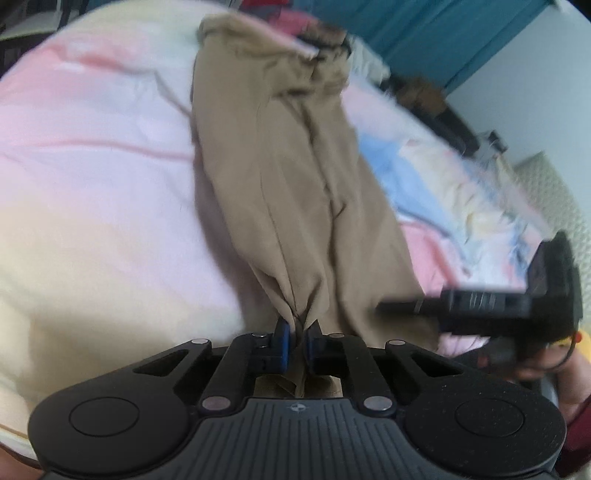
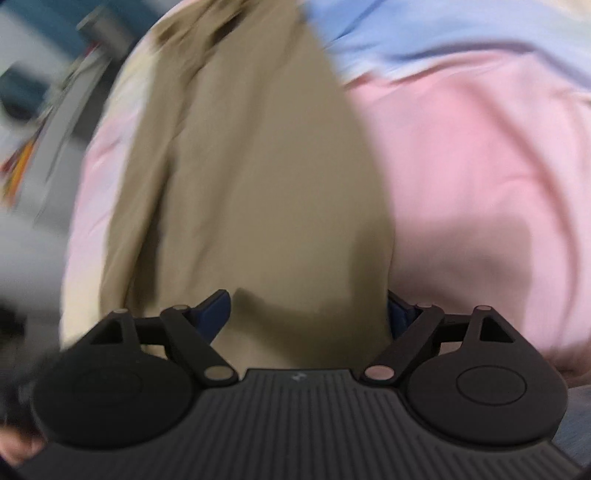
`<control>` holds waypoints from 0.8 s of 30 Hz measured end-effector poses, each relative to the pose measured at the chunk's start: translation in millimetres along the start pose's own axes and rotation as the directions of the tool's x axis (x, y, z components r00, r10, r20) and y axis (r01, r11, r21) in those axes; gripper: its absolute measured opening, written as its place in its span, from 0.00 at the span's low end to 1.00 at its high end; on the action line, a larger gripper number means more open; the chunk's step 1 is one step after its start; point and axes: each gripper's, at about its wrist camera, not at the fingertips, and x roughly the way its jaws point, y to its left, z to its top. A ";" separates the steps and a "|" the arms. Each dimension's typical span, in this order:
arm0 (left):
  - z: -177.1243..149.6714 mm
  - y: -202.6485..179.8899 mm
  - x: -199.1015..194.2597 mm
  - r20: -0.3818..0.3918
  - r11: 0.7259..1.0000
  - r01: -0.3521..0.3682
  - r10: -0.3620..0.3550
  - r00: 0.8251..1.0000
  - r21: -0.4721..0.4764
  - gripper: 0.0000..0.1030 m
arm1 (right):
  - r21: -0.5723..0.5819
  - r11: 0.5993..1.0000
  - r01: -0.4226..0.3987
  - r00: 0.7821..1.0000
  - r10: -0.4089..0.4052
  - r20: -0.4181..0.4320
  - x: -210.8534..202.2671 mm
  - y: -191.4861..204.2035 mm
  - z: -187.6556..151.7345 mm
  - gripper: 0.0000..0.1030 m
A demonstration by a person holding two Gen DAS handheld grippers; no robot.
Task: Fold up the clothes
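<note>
A tan garment [image 1: 280,177] lies lengthwise on a pastel blanket [image 1: 92,166]. My left gripper [image 1: 297,332] is shut on a bunched fold at the garment's near end, the cloth pinched between its blue pads. The right gripper [image 1: 406,306] shows in the left wrist view as a dark blurred shape at the garment's right edge. In the right wrist view the tan garment [image 2: 266,184] fills the middle, and my right gripper [image 2: 308,314] stands open over its near end. The cloth lies between the wide-apart blue fingers [image 2: 210,314], which do not press on it.
The blanket [image 2: 480,166] has pink, blue and cream patches and covers a bed. A teal curtain [image 1: 424,33] hangs beyond the far side. Dark clutter [image 1: 424,99] sits along the bed's far right edge. A person's hand [image 1: 554,373] holds the right gripper.
</note>
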 end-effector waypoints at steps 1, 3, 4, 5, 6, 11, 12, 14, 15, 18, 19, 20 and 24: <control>-0.7 -1.6 -4.3 0.017 1.000 0.004 -0.004 1.000 0.006 0.09 | -0.034 0.999 -0.020 1.000 0.019 -0.022 0.4 5.9 -4.1 0.79; -1.9 -2.9 -12.4 0.039 1.000 0.007 -0.008 0.999 0.007 0.09 | -0.105 0.993 0.054 0.999 -0.054 0.001 -1.5 16.8 -12.2 0.62; -2.2 -3.8 -14.6 0.046 1.000 0.005 -0.006 0.999 0.007 0.08 | -0.128 0.988 0.091 0.996 -0.090 0.015 -2.9 20.6 -15.3 0.46; -2.3 -5.0 -15.6 0.052 1.000 0.001 -0.001 0.999 0.007 0.08 | -0.150 0.980 0.129 0.992 -0.125 0.030 -4.2 24.3 -18.3 0.26; -3.1 -5.3 -18.0 0.058 1.000 -0.001 0.000 0.998 0.009 0.08 | -0.153 0.980 0.129 0.991 -0.124 0.041 -7.8 25.1 -20.0 0.16; -4.6 -8.0 -31.7 0.111 1.000 0.027 -0.029 0.993 0.016 0.08 | -0.149 0.986 0.075 0.985 -0.050 0.167 -39.7 28.5 -38.0 0.09; -4.6 -8.6 -36.9 0.130 0.999 0.032 -0.034 0.991 0.017 0.08 | -0.142 0.988 0.059 0.978 -0.029 0.207 -48.2 28.9 -42.6 0.09; -4.5 -14.1 -47.9 0.170 0.999 0.040 -0.046 0.984 0.036 0.08 | -0.126 0.992 0.020 0.959 0.017 0.281 -65.2 29.3 -49.9 0.09; -4.6 -17.0 -53.6 0.184 0.998 0.043 -0.050 0.982 0.044 0.08 | -0.119 0.993 -0.004 0.950 0.041 0.309 -73.6 27.7 -53.1 0.09; -7.3 -25.4 -75.3 0.232 0.997 0.044 -0.058 0.971 0.064 0.08 | -0.113 0.992 -0.064 0.922 0.102 0.372 -92.6 29.0 -59.3 0.09; -8.1 -28.4 -83.0 0.248 0.997 0.044 -0.060 0.967 0.070 0.08 | -0.112 0.990 -0.089 0.913 0.126 0.389 -96.3 29.9 -57.3 0.09; -9.4 -32.3 -90.6 0.264 0.996 0.039 -0.059 0.963 0.080 0.08 | -0.109 0.987 -0.117 0.903 0.151 0.402 -102.1 29.3 -57.1 0.09; -18.7 -50.4 -120.7 0.315 0.992 0.020 -0.060 0.947 0.128 0.07 | -0.116 0.971 -0.209 0.862 0.239 0.447 -123.6 25.7 -64.0 0.09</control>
